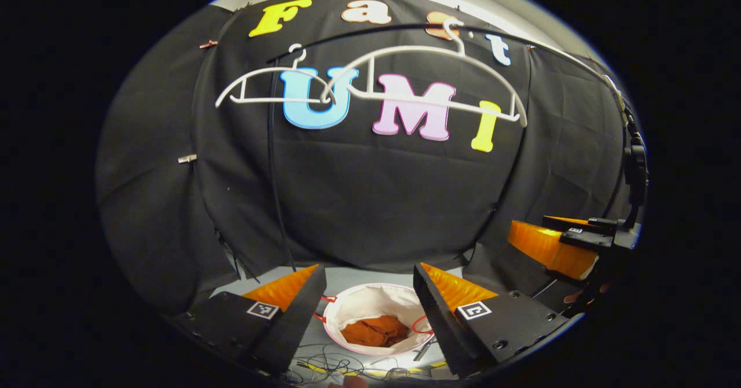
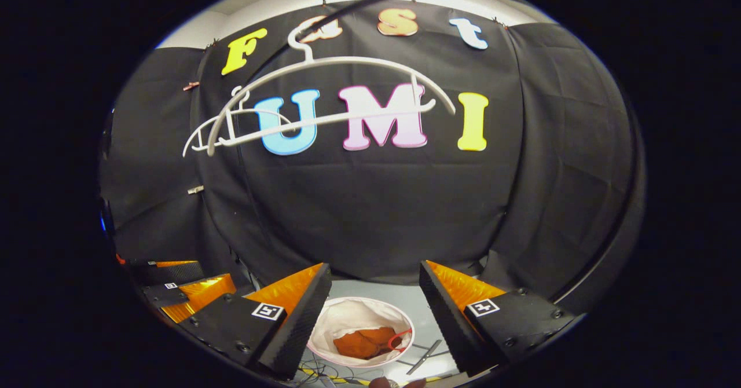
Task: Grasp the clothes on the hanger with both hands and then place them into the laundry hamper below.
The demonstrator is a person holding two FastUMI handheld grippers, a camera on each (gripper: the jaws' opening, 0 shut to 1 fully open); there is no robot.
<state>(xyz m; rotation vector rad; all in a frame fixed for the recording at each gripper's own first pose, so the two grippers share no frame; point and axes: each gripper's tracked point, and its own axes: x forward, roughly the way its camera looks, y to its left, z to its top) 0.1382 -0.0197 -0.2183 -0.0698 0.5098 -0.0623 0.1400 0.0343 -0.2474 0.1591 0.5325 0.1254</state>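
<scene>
You held both hand-held grippers, the left hand-held gripper (image 1: 369,295) and the right hand-held gripper (image 2: 375,295), wide open and empty, while the orange clothes (image 1: 375,330) lay down below them inside the white hamper (image 1: 354,302), with 2 hangers (image 1: 417,81) bare above.

Even, moderate overhead lighting; both views sharp at centre. Strong fisheye curvature bends the hangers (image 1: 370,87) and darkens the edges. No glare.

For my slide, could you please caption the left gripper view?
Open left gripper above the hamper holding orange clothes; two bare hangers overhead.
</scene>
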